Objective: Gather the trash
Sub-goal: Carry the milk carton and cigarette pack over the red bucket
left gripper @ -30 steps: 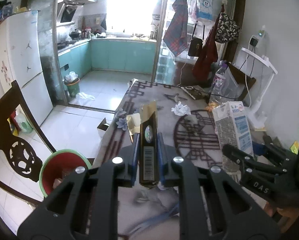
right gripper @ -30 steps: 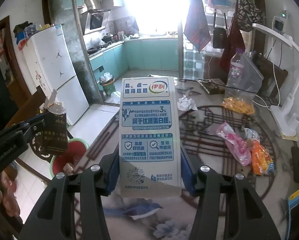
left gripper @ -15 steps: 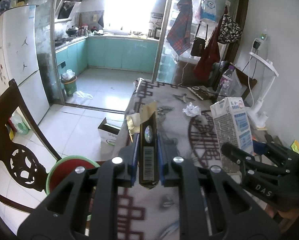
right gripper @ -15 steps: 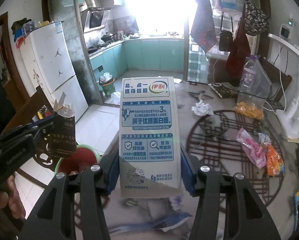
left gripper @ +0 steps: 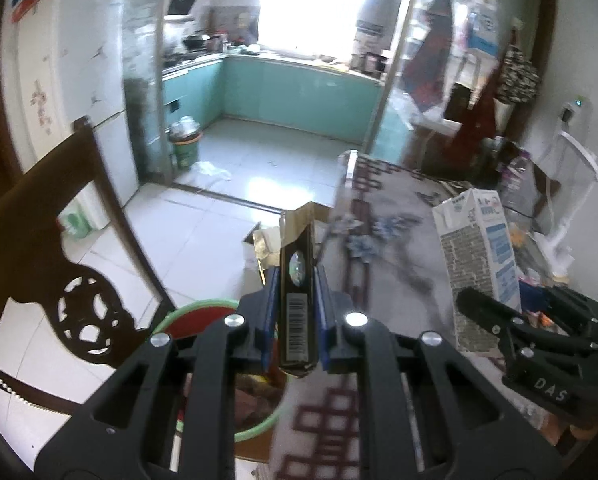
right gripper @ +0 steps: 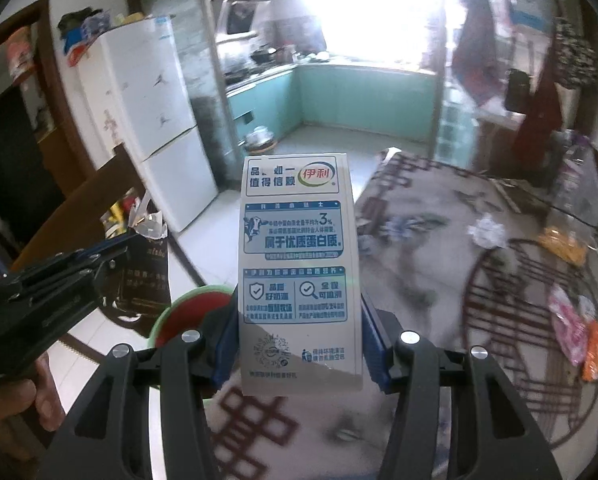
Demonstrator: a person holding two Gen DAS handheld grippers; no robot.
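Both tools were loaded and neither item had been dropped yet. Left tool (left gripper: 295, 316) was clamped narrow on a dark slim carton (left gripper: 297, 304) with a barcode and torn-open gold top, held upright. Right tool (right gripper: 299, 344) was gripping a white-and-blue milk carton (right gripper: 299, 264) across its width, also upright. Both cartons hung at the desk's edge, about over the green-rimmed red bin (left gripper: 203, 312) on the floor just beside the desk; bin already had some scraps in it, contents blurry.

Judged progress: mid-task. Two pieces were picked up and looked close to release, not yet in the bin. Still left on the desk (right gripper: 419, 248): a crumpled white paper wad (right gripper: 487, 232), a pink wrapper (right gripper: 571, 324), an orange wrapper (right gripper: 593, 348), and a clear bag with yellow snacks (right gripper: 563, 240) that may or may not be trash.

Surface: desk covered with a glossy patterned cloth, grey with dark red lattice and a circle motif. A dark carved wooden chair (left gripper: 59, 264) stood beside the bin. Floor was pale tile. Beyond: white fridge (right gripper: 147, 120), teal kitchen cabinets (left gripper: 299, 96) under a blown-out window, a second small bin (left gripper: 185, 144) by the doorway, an open cardboard box (left gripper: 259, 244) on the floor.
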